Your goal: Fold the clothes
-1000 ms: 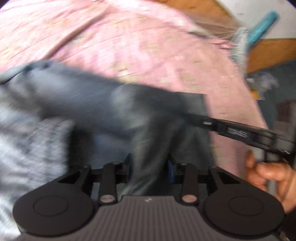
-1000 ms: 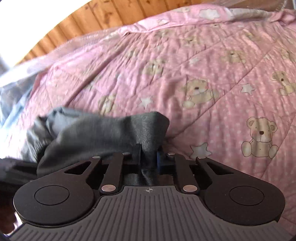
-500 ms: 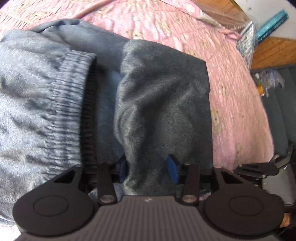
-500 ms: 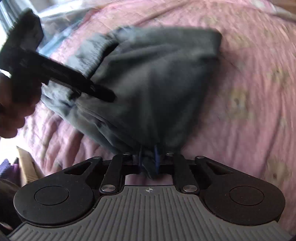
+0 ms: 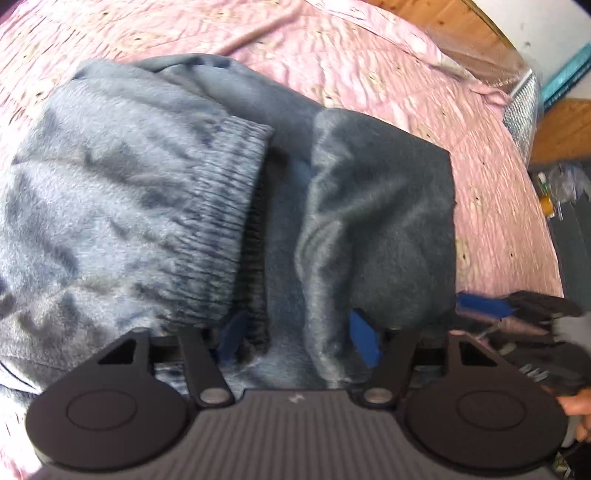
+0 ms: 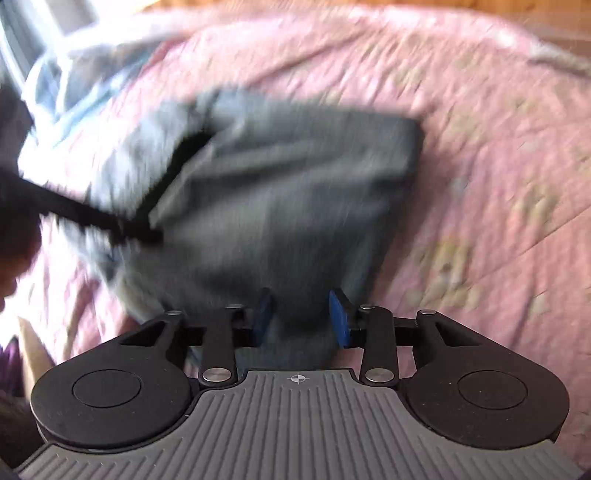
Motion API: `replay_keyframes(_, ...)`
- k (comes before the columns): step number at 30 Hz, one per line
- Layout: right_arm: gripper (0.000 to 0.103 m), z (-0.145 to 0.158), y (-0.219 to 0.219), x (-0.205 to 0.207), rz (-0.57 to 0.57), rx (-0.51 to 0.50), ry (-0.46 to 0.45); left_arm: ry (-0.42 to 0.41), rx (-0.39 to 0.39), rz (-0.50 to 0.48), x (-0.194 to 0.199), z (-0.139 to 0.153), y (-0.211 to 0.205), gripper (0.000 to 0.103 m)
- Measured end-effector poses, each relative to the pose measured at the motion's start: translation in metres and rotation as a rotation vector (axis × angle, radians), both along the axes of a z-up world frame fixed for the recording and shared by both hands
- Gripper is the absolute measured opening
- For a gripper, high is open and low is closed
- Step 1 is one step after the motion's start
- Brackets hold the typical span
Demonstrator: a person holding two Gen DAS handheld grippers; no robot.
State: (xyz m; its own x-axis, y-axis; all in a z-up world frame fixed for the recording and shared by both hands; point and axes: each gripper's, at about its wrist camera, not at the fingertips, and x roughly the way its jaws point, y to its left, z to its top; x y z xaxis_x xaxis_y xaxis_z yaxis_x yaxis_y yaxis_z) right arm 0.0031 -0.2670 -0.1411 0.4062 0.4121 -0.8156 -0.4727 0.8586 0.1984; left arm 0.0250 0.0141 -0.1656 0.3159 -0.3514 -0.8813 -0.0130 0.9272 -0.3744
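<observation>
Grey sweatpants (image 5: 155,206) lie folded in a heap on the pink quilt (image 5: 369,59), ribbed waistband (image 5: 229,221) up at the centre. My left gripper (image 5: 299,339) is open, its blue pads wide apart with cloth lying between them. In the right wrist view the same grey sweatpants (image 6: 288,192) lie ahead, blurred. My right gripper (image 6: 301,317) is open, pads apart around the near edge of the cloth. The right gripper also shows at the right edge of the left wrist view (image 5: 517,310). The left gripper shows as a dark bar in the right wrist view (image 6: 85,218).
The pink bear-print quilt (image 6: 480,166) covers the bed. A wooden headboard (image 5: 436,22) and a white wire basket (image 5: 524,110) stand at the far right. Light blue cloth (image 6: 74,96) lies at the bed's far left. A hand (image 5: 576,410) shows at the lower right.
Both grippers opened and let go of the sweatpants, which now rest folded on the quilt. The right gripper swung over the cloth; its view is motion-blurred.
</observation>
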Motion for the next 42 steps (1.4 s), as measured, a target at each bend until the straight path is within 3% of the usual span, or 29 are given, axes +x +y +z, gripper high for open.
replay_keyframes(3,0.036,0.011,0.016,-0.001,-0.054,-0.012,-0.037,-0.004,-0.015,0.0,0.002,-0.004,0.015,0.03)
replay_keyframes(5,0.037,0.02,0.032,0.001,-0.114,-0.005,-0.047,0.014,-0.056,-0.001,0.006,-0.005,0.025,0.025)
replay_keyframes(7,0.038,0.032,0.049,0.005,-0.146,0.079,-0.036,0.022,-0.154,-0.057,0.009,0.0,0.028,0.038)
replay_keyframes(8,0.045,0.036,0.06,0.009,-0.154,0.133,-0.019,0.018,-0.2,-0.095,0.006,0.005,0.031,0.051)
replay_keyframes(9,0.056,0.037,0.072,0.018,-0.16,0.187,0.01,0.01,-0.235,-0.136,0.001,0.012,0.036,0.056)
replay_keyframes(10,0.057,0.035,0.085,0.027,-0.167,0.23,0.038,-0.008,-0.251,-0.169,-0.005,0.02,0.042,0.056)
replay_keyframes(13,0.057,0.019,0.126,0.057,-0.178,0.251,0.092,-0.113,-0.187,-0.21,-0.029,0.046,0.076,0.056)
replay_keyframes(16,0.057,0.0,0.165,0.083,-0.179,0.159,0.112,-0.187,-0.109,-0.128,-0.041,0.048,0.128,0.063)
replay_keyframes(17,0.053,-0.008,0.176,0.091,-0.187,0.13,0.135,-0.164,-0.127,-0.117,-0.038,0.039,0.144,0.065)
replay_keyframes(18,0.031,-0.018,0.186,0.098,-0.191,0.118,0.173,-0.129,-0.136,-0.115,-0.036,0.028,0.156,0.064)
replay_keyframes(19,0.018,-0.027,0.196,0.104,-0.183,0.126,0.211,-0.098,-0.113,-0.108,-0.037,0.017,0.165,0.064)
replay_keyframes(22,0.019,-0.031,0.232,0.109,-0.146,0.118,0.201,-0.07,-0.083,-0.073,-0.043,-0.003,0.19,0.059)
replay_keyframes(25,0.017,-0.029,0.24,0.106,-0.153,0.064,0.168,-0.052,-0.148,-0.044,-0.044,-0.002,0.21,0.06)
replay_keyframes(26,0.021,-0.025,0.234,0.102,-0.183,0.045,0.156,-0.062,-0.177,-0.052,-0.043,0.003,0.215,0.06)
replay_keyframes(27,0.041,-0.018,0.225,0.095,-0.222,0.028,0.142,-0.076,-0.206,-0.059,-0.042,0.009,0.22,0.06)
replay_keyframes(28,0.048,-0.01,0.217,0.087,-0.259,0.012,0.121,-0.101,-0.234,-0.061,-0.038,0.016,0.225,0.06)
replay_keyframes(31,0.048,0.023,0.2,0.046,-0.301,0.038,0.001,-0.183,-0.28,-0.05,-0.01,0.035,0.234,0.067)
replay_keyframes(34,0.044,0.029,0.213,0.014,-0.236,0.063,0.005,-0.221,-0.245,-0.062,0.046,0.034,0.226,0.07)
replay_keyframes(36,0.029,0.016,0.231,-0.002,-0.176,0.027,0.021,-0.205,-0.185,-0.067,0.08,0.023,0.21,0.07)
replay_keyframes(39,0.029,-0.002,0.228,-0.024,-0.182,0.022,0.058,-0.134,-0.074,-0.067,0.109,-0.001,0.2,0.062)
replay_keyframes(41,0.03,-0.013,0.221,-0.038,-0.203,0.027,0.085,-0.149,-0.038,-0.088,0.11,0.0,0.202,0.069)
replay_keyframes(42,0.035,-0.014,0.215,-0.043,-0.217,0.043,0.097,-0.135,-0.011,-0.092,0.11,0.005,0.199,0.068)
